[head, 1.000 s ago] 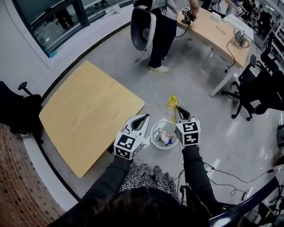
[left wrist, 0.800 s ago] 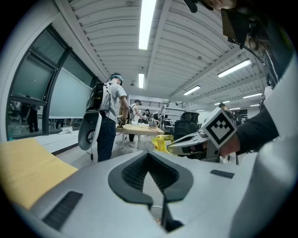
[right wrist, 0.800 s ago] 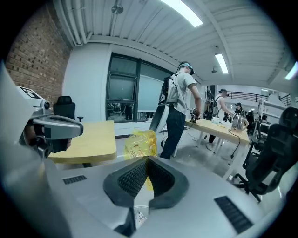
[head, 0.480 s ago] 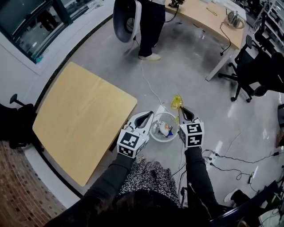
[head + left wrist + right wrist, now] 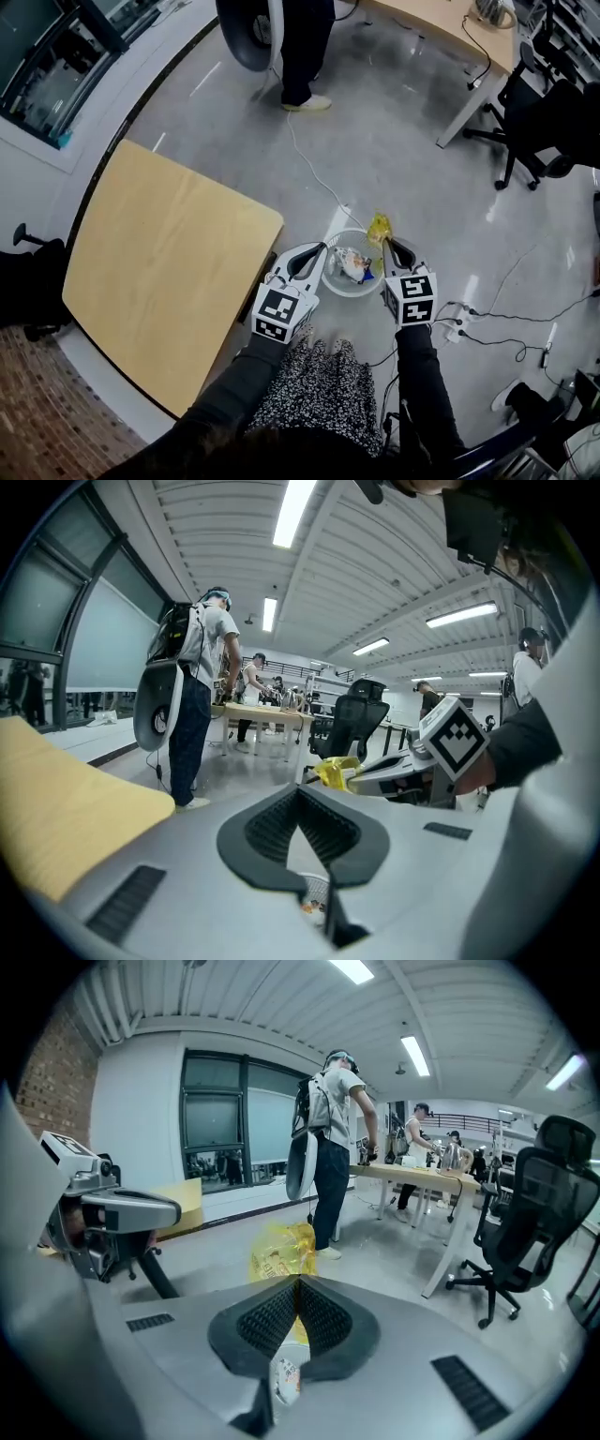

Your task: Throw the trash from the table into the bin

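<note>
A white mesh bin (image 5: 330,283) stands on the floor just off the table's corner, with several pieces of trash inside. My right gripper (image 5: 386,242) hangs at the bin's far right rim, shut on a crumpled yellow wrapper (image 5: 379,227) that sticks out past its tips; the right gripper view shows the wrapper (image 5: 281,1252) pinched at the jaws (image 5: 298,1281). My left gripper (image 5: 322,247) sits at the bin's left rim with its jaws closed together (image 5: 300,791) and nothing in them. The left gripper view also catches the wrapper (image 5: 333,771). The wooden table (image 5: 159,262) lies at the left.
A person (image 5: 305,47) with a large pack stands at the far side, and a white cable (image 5: 309,169) runs across the floor towards the bin. A long desk (image 5: 450,28) and office chairs (image 5: 553,112) fill the upper right. Loose cables (image 5: 487,337) lie at the right.
Both grippers have sunk towards the bin and now flank its rim. The yellow wrapper stays pinched in the right gripper throughout.
</note>
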Demonstrator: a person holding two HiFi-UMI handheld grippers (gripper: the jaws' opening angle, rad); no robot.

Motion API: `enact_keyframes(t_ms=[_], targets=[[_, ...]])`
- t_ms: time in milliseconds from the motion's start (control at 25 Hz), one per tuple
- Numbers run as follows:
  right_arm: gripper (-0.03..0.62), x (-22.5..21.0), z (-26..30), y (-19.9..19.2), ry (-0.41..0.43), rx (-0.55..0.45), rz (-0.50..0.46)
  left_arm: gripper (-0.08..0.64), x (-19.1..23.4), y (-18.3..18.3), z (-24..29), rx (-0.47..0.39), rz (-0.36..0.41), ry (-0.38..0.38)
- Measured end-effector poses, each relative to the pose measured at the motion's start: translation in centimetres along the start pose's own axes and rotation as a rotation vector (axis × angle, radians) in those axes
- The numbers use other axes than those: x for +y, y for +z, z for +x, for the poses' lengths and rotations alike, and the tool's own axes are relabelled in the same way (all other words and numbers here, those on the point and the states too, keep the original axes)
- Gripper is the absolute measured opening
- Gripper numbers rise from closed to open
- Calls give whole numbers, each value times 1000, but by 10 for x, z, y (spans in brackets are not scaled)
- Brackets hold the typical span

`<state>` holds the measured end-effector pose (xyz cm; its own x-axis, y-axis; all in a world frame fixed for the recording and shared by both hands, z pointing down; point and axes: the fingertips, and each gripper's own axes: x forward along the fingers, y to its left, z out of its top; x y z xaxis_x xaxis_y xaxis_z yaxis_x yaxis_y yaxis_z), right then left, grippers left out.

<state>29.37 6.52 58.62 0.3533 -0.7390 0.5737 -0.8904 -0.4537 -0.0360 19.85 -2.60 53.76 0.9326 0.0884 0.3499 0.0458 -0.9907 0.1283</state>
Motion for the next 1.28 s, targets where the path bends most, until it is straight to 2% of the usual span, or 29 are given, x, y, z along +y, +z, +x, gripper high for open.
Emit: enact_keyframes(t_ms=[320, 600, 920, 1120, 1280], targets=[[11, -4, 19, -59, -21, 41, 80, -12, 1, -53, 19, 67, -26, -40], [11, -7, 41, -104, -19, 67, 135, -12, -8, -93, 50, 111, 20, -94], [11, -11, 76, -136, -13, 78, 133, -12, 5, -130, 86, 124, 34, -93], [11, -14, 89, -171, -23, 117, 139, -12, 12, -161, 95, 145, -21, -53], [11, -13, 98, -198, -32, 147, 165, -12, 8, -185, 94, 175, -12, -73]])
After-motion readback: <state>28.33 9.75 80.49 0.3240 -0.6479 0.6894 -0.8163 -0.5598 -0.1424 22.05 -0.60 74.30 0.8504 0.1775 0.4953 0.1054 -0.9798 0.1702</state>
